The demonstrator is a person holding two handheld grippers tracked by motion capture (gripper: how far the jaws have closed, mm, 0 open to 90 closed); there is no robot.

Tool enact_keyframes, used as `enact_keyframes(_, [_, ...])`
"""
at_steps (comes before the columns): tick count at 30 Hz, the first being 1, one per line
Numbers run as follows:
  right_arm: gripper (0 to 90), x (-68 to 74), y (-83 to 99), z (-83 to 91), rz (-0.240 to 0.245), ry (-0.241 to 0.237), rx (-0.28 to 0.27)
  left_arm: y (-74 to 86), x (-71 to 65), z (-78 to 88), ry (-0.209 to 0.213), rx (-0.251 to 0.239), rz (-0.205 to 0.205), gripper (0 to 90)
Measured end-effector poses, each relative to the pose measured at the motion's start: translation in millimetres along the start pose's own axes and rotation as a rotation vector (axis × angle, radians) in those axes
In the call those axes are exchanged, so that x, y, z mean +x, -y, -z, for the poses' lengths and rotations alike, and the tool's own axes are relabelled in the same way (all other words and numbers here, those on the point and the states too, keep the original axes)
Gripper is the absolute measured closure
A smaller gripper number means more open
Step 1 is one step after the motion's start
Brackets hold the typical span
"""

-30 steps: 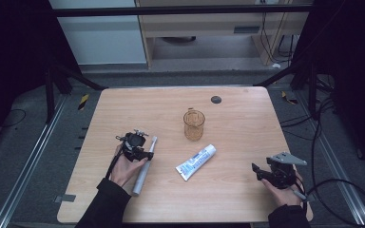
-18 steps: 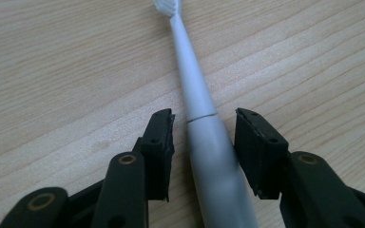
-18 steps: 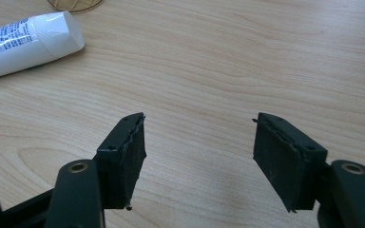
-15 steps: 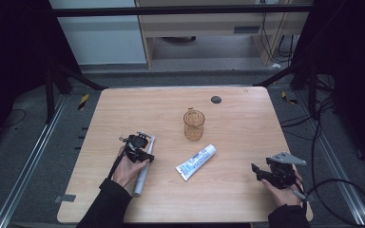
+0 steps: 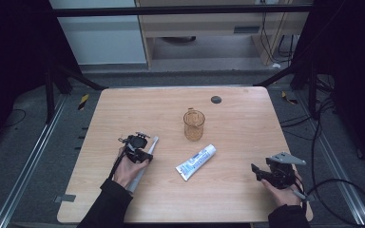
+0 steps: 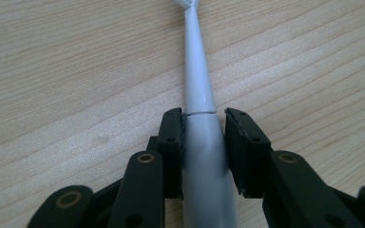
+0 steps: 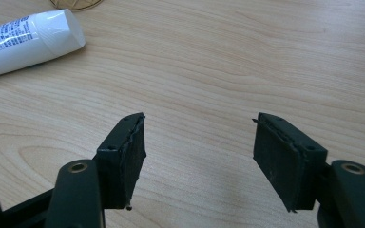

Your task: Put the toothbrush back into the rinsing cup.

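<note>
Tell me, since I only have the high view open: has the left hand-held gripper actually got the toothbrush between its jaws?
Observer: Yes. In the left gripper view the jaws of the left hand-held gripper flank the white toothbrush handle just below its neck seam; the left jaw touches it, with a thin gap at the right jaw.
Operator: Is it lifted?
Observer: Cannot tell; the wooden table lies close behind it.
Operator: And the right one?
Observer: The right hand-held gripper is wide open, with bare wood between the jaws and the toothpaste tube far ahead at upper left.
</note>
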State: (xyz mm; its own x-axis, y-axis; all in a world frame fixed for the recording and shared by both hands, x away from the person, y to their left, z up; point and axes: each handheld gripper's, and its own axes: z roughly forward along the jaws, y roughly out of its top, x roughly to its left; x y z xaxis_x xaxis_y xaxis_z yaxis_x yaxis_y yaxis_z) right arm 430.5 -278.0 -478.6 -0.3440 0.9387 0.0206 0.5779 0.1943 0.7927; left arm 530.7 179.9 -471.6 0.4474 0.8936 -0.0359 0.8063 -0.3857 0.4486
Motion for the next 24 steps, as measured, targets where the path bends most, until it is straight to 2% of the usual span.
enact_keyframes(10, [35.1, 0.0, 0.2, -0.3, -0.001, -0.002, 0.003, 1.0, 1.6, 0.1, 0.015, -0.012, 0.016, 68.0])
enact_keyframes(13, [35.1, -0.1, 0.3, -0.1, -0.006, -0.006, 0.004, 1.4, 1.9, 2.8, 0.020, -0.022, 0.009, 68.0])
enact_keyframes(17, [35.1, -1.8, 0.9, -0.1, 0.001, 0.001, 0.002, 1.3, 2.1, 12.8, 0.031, -0.058, 0.013, 68.1])
enact_keyframes(24, [35.3, -1.2, 0.9, 0.2, 0.000, 0.000, 0.002, 1.2, 2.7, 33.6, 0.034, -0.150, 0.018, 68.2])
